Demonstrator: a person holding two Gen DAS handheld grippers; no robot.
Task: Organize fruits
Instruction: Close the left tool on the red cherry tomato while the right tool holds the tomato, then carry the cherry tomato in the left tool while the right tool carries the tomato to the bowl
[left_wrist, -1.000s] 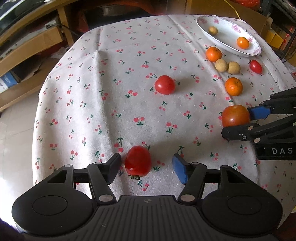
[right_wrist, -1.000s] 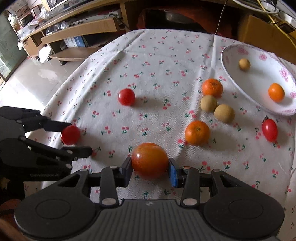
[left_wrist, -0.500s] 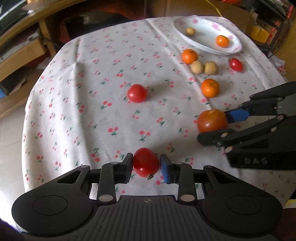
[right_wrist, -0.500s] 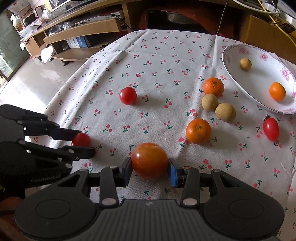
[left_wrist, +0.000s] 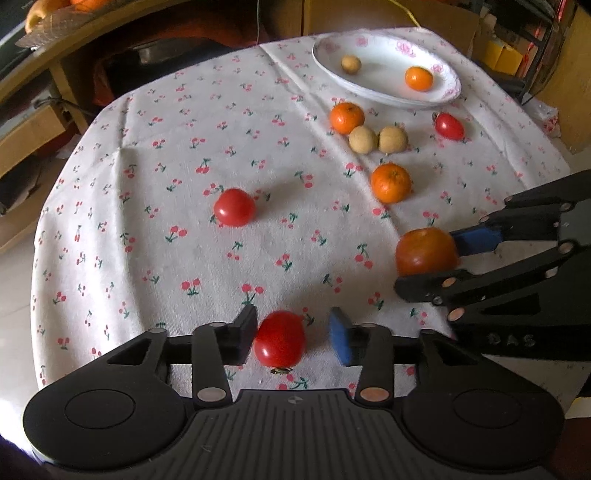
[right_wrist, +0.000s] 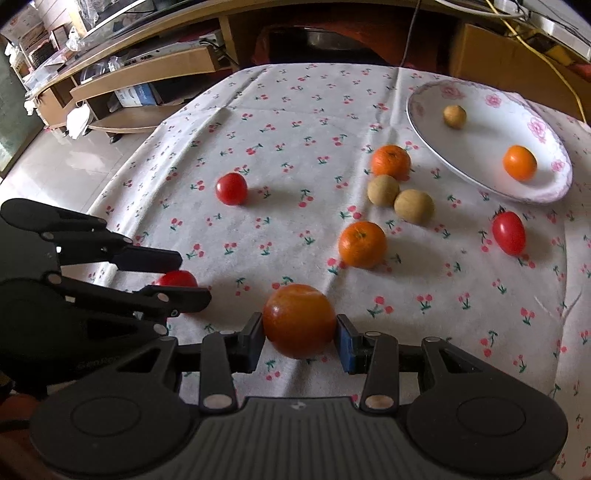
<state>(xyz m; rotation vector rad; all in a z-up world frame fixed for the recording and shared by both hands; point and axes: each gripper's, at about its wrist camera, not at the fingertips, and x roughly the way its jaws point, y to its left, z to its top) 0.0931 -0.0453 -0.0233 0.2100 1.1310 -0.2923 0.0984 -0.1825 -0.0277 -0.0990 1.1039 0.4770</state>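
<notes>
Left wrist view: we are opening our left gripper (left_wrist: 293, 332) jaws around a small red tomato (left_wrist: 280, 338) near the counter's (left_wrist: 258, 122) front edge; our right gripper (right_wrist: 300, 338) jaws are clamping a large tomato (right_wrist: 299, 319).

Both fisheye cameras ride just behind their own tongs, looking steeply down and forward across the bench (left_wrist: 147, 155) from close above. The left view sits left of the right one; both share the cloth and the far plate (left_wrist: 448, 94).

Small red tomato (left_wrist: 280, 339) and larger orange-red fruit (right_wrist: 299, 320) rest on the cloth.
</notes>
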